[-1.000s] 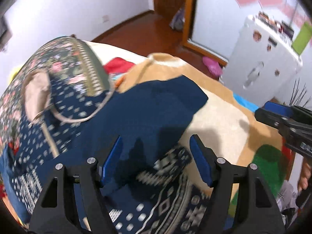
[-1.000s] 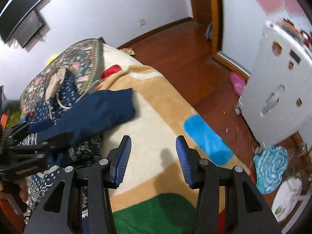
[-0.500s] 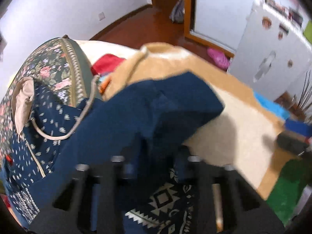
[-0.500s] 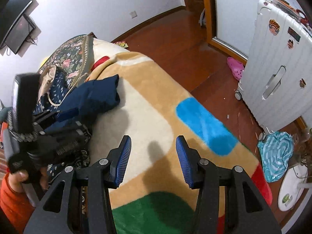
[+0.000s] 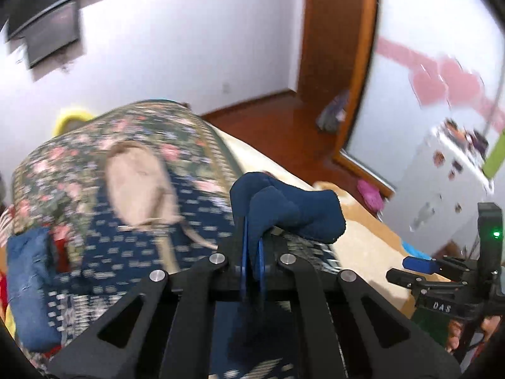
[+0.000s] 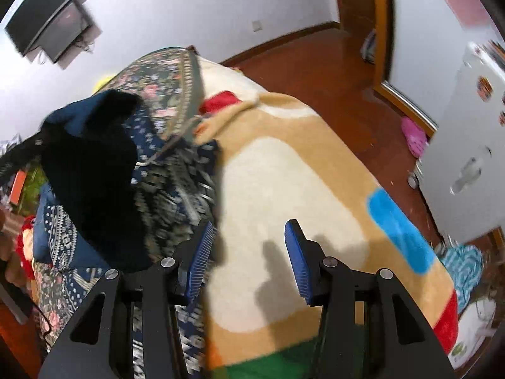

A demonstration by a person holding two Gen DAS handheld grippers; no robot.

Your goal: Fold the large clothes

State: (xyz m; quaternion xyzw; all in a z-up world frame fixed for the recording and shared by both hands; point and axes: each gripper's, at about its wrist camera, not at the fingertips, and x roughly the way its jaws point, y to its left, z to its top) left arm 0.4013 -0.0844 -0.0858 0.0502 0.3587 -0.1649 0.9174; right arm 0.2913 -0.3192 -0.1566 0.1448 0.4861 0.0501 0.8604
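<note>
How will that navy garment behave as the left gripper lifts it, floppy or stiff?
Probably floppy: the navy garment bunches and droops over the shut left gripper. Likely light, since one pinch raises the fold. The knit looks grippy, so slipping seems unlikely.

The cream patch of the blanket (image 6: 277, 195) is lying bare, giving open room straight ahead of the right gripper (image 6: 249, 259), whose jaws are standing apart with nothing between them. Left of that patch, the patterned navy garment (image 6: 176, 186) is heaping up and blocking the way, with the floral quilt (image 6: 157, 82) rising behind it. The left gripper (image 5: 252, 252), its jaws clamped on a navy fold, is lifting that cloth above the heap. Right of the patch, past the blanket's edge, the white suitcase (image 6: 467, 164) is standing on the wooden floor (image 6: 315, 63)
</note>
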